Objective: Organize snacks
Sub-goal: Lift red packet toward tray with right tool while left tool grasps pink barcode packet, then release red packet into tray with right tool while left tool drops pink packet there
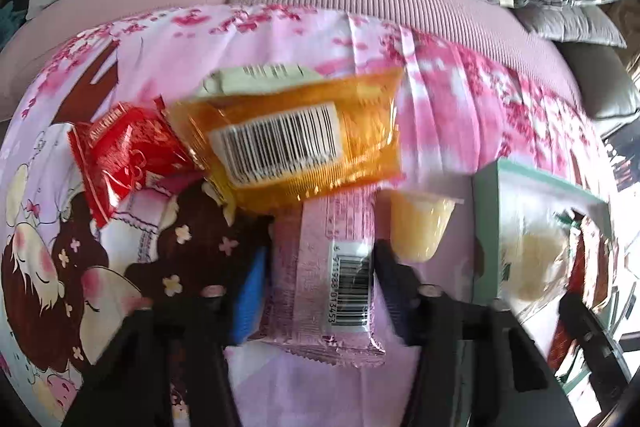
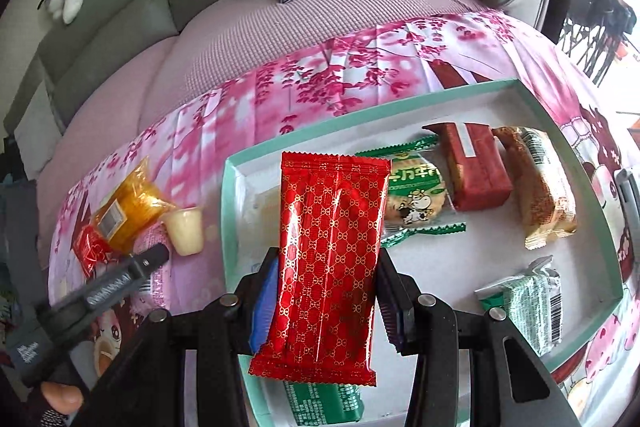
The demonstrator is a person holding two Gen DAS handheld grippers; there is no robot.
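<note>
1. Left wrist view: the left gripper (image 1: 320, 267) has its jaws closed against the sides of a pink wrapped snack (image 1: 320, 279) lying on the cartoon-print cloth (image 1: 168, 47). An orange packet (image 1: 296, 143) covers the pink snack's far end. A red packet (image 1: 124, 155) and a jelly cup (image 1: 420, 227) lie beside it. The picture is blurred, and the teal tray (image 1: 486, 227) is cut off at the right edge.

2. Right wrist view: the right gripper (image 2: 324, 287) clamps a red patterned packet (image 2: 328, 267) above the teal tray (image 2: 230, 207), hiding a green packet (image 2: 320, 403) and part of a pale snack. The left gripper (image 2: 154, 257) shows only partly.
</note>
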